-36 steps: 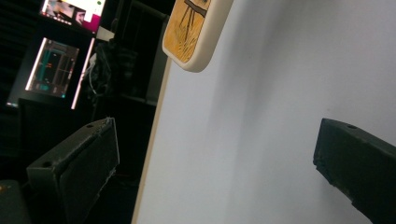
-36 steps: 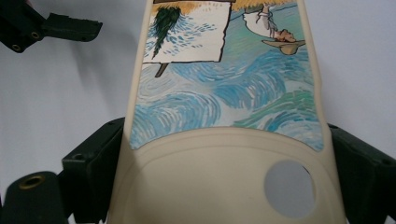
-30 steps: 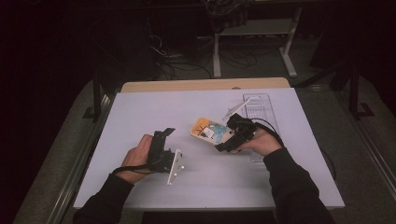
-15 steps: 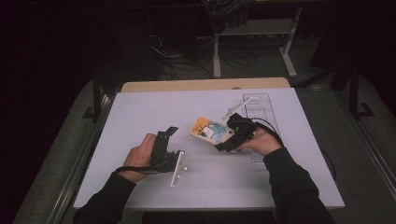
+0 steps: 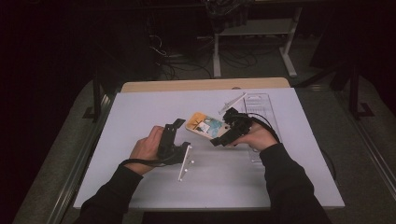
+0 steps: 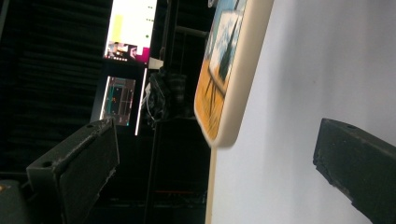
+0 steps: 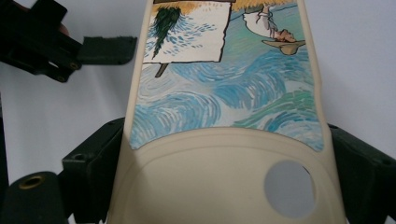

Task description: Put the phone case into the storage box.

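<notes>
At the centre of the high view the right gripper (image 5: pixel 219 139) clamps the painted phone case (image 5: pixel 204 125) by its sides, while the wide-open, empty left gripper (image 5: pixel 175 125) must likely close in on its far end.

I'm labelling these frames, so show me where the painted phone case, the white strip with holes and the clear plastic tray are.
painted phone case (image 7: pixel 224 98): right gripper view, blue swirl artwork on its back.
white strip with holes (image 5: pixel 185 162): high view, middle of the strip.
clear plastic tray (image 5: pixel 262 104): high view, its far end.
</notes>
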Motion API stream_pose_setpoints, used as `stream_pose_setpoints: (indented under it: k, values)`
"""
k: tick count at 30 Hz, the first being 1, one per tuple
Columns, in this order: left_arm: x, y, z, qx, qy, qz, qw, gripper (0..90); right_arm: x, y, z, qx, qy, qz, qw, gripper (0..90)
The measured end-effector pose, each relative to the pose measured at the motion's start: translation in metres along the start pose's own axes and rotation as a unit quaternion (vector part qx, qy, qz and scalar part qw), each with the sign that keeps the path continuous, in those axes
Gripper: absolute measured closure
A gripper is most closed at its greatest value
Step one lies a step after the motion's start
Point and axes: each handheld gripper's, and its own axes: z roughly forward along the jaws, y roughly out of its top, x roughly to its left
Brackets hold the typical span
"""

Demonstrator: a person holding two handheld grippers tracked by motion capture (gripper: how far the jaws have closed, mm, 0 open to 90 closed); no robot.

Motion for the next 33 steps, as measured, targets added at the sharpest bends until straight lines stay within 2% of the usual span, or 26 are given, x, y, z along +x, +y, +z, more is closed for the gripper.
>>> stream_pose_setpoints:
  k: [5, 7, 10, 13, 16, 23, 27, 33]
  values:
    - [-0.001, 0.006, 0.007, -0.005, 0.007, 0.012, 0.9999, 0.0, 0.000, 0.003, 0.003, -0.005, 0.005, -0.006, 1.0000, 9.7]
    - [-0.002, 0.008, 0.009, -0.006, 0.010, 0.015, 0.9998, 0.0, 0.001, 0.002, 0.003, -0.003, 0.006, 0.002, 1.0000, 9.7]
    - [-0.004, 0.011, 0.013, -0.004, 0.012, 0.023, 0.9997, 0.0, 0.001, 0.002, 0.004, 0.000, 0.007, -0.001, 1.0000, 9.6]
    - [-0.007, 0.012, 0.016, -0.004, 0.016, 0.031, 0.9994, 0.0, 0.001, 0.001, 0.005, 0.003, 0.002, -0.016, 0.9999, 9.6]
    - [-0.009, 0.012, 0.016, -0.003, 0.020, 0.036, 0.9992, 0.0, 0.004, 0.002, 0.005, 0.003, 0.006, -0.015, 0.9999, 9.6]
    - [-0.012, 0.015, 0.014, -0.011, 0.022, 0.044, 0.9987, 0.2, 0.008, 0.003, 0.011, 0.006, 0.008, -0.038, 0.9992, 9.7]
    - [-0.014, 0.015, 0.013, -0.015, 0.026, 0.046, 0.9985, 5.2, 0.009, 0.003, 0.010, 0.005, 0.005, -0.042, 0.9991, 9.6]
    - [-0.015, 0.015, 0.012, -0.016, 0.036, 0.066, 0.9971, 13.4, 0.010, 0.003, 0.009, 0.005, 0.008, -0.041, 0.9991, 9.7]
